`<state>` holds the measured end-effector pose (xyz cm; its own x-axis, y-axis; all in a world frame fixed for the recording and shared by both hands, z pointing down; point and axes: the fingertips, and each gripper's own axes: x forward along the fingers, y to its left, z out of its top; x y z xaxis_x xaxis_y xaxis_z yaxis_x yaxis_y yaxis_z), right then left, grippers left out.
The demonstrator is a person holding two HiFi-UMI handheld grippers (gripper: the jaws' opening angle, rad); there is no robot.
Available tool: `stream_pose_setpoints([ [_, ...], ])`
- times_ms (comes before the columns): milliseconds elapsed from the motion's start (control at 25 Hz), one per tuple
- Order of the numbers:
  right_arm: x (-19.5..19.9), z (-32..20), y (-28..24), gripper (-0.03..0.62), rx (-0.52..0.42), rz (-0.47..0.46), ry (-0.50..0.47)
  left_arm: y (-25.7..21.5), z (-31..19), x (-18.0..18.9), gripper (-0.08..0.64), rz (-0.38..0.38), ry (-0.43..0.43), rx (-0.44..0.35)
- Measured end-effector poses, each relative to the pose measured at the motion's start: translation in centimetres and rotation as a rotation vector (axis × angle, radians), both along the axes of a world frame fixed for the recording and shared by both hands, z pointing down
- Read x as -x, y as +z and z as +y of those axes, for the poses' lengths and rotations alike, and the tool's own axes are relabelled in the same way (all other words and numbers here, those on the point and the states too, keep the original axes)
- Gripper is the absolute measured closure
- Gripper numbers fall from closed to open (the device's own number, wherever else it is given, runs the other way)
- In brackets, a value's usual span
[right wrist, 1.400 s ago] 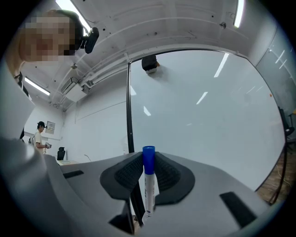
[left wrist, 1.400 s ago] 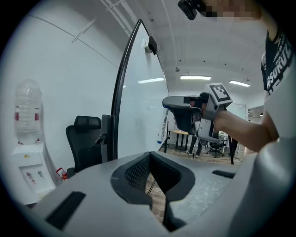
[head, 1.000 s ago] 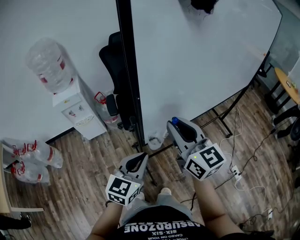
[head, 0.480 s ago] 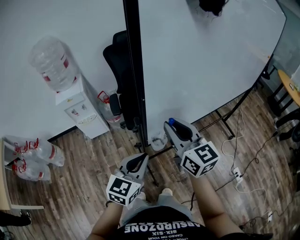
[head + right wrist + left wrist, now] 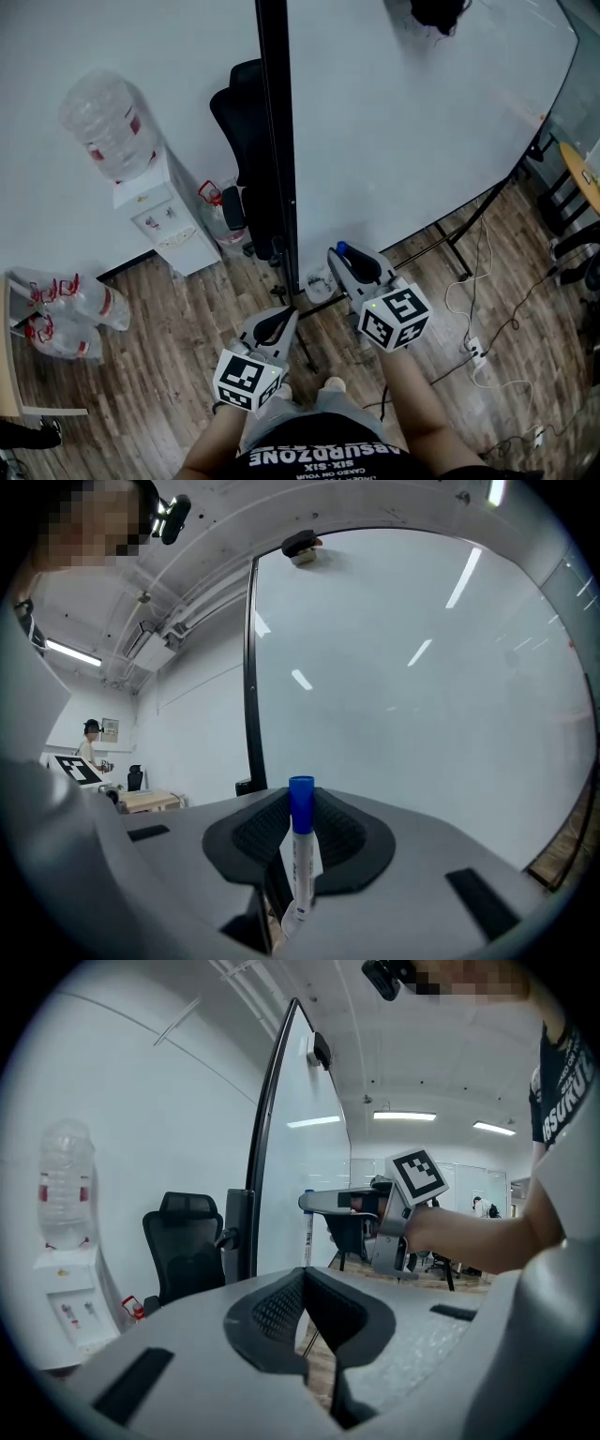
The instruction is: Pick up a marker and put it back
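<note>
- Right hand-held gripper (image 5: 344,260) was clamped on a marker (image 5: 301,853), which stood upright between its jaws with the blue cap on top, rising just above the jaw tips.
- From the head view, that hand-held gripper pointed at the foot of the whiteboard (image 5: 412,122), close to the board's black frame post (image 5: 277,141); the marker's blue cap showed at its tip.
- Left hand-held gripper (image 5: 306,1288) had its jaws drawn together, with nothing between them.
- It sat lower in the head view and nearer the person's body, well apart from the marker and over the wooden floor (image 5: 150,375).
- In the left gripper view, the right one appeared beyond it, held level in the person's hand (image 5: 427,1234), with the marker's white body hanging below its jaws.
- A black office chair (image 5: 240,131) stood just beside the frame post.
- Left of the chair, a white water dispenser (image 5: 161,225) carried a clear bottle (image 5: 101,117).
- Cables (image 5: 487,347) lay on the floor to the right.
</note>
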<state>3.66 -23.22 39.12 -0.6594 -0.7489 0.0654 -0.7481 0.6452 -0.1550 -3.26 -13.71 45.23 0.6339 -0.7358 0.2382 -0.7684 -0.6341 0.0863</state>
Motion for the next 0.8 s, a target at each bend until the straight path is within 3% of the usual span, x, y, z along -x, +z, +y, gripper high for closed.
stream_pose_setpoints([
  [800,0.5,-0.7,5.0,0.52,0.098,0.05,-0.008,-0.1,0.2,0.5,0.552,-0.004,-0.012,0.001],
])
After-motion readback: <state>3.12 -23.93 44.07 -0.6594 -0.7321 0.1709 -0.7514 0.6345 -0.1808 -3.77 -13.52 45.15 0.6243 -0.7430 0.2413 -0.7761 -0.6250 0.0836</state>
